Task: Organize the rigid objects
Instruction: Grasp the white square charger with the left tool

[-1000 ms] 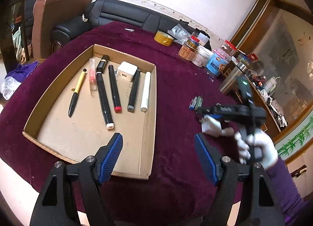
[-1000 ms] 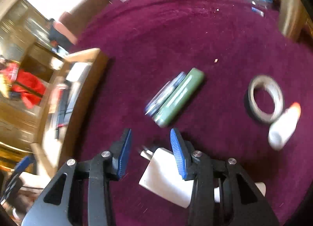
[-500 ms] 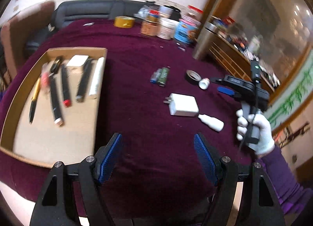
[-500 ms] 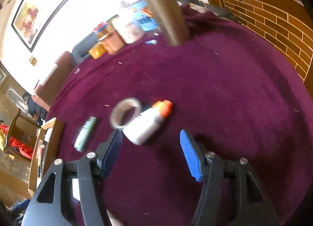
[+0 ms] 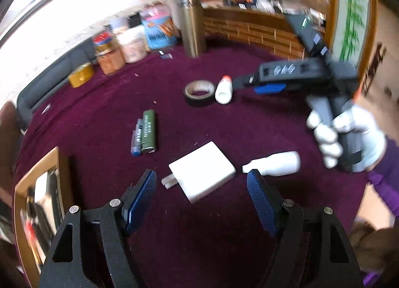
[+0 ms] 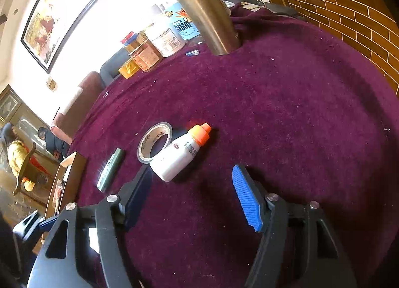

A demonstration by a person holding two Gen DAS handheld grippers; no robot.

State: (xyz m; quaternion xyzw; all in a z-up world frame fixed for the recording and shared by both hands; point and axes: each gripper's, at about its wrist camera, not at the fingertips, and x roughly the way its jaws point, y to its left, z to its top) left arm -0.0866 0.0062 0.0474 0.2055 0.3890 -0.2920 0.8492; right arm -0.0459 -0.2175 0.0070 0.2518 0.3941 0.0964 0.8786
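Having swung rightward since the previous frames: left gripper (image 5: 201, 197), jaws wide apart and holding nothing, now poised above the white charger (image 5: 202, 171), which lies flat on the tabletop (image 5: 249, 125) with prongs toward the box (image 5: 18, 188); box now pushed to the lower-left edge of the left view. Right gripper (image 6: 192, 194), jaws likewise spread and holding nothing, now closer to the orange-capped bottle (image 6: 180, 153), which lies touching the tape roll (image 6: 154, 142). Green stick (image 5: 149, 131) and blue stick (image 5: 136, 139) lying side by side, well apart from the tape. Second white bottle (image 5: 274, 164) lying just right of the charger. Right hand (image 5: 349, 138), white-gloved, gripping the tool handle. Maroon velvet cloth over the tabletop; steel flask (image 6: 202, 8) and jars (image 6: 149, 51) at the far edge; framed painting (image 6: 57, 13) on a white wall; brick-pattern panel (image 6: 349, 13) to the right.
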